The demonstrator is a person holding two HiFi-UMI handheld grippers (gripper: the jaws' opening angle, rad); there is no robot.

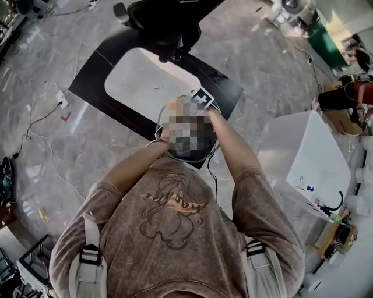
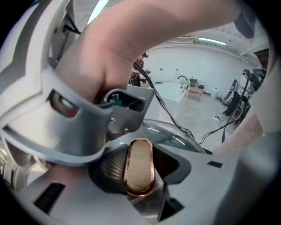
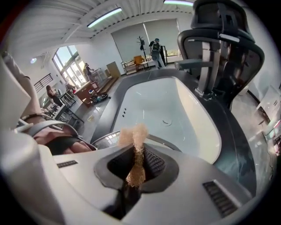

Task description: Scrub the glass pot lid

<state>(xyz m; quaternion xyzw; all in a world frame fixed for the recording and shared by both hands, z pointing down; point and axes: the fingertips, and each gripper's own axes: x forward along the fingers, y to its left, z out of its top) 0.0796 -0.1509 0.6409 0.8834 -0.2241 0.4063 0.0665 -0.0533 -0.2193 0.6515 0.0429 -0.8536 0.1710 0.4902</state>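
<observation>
The person's forearms (image 1: 236, 145) bent inward above a white sink's (image 1: 145, 81) near edge, grippers close together. The left gripper (image 2: 138, 176) clamped the knob (image 2: 139, 158) of the glass pot lid (image 2: 175, 141), which spread beyond its jaws. The right gripper (image 3: 134, 169) pinched a tan scrubber (image 3: 134, 136), with the lid's rim just ahead.

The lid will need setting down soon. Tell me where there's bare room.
The white basin is bare apart from its drain, ringed by the black counter, whose left strip is bare. Crowded: the near edge, where the left gripper holds the glass lid and the right gripper its scrub pad, and the far end by the black chair.
</observation>
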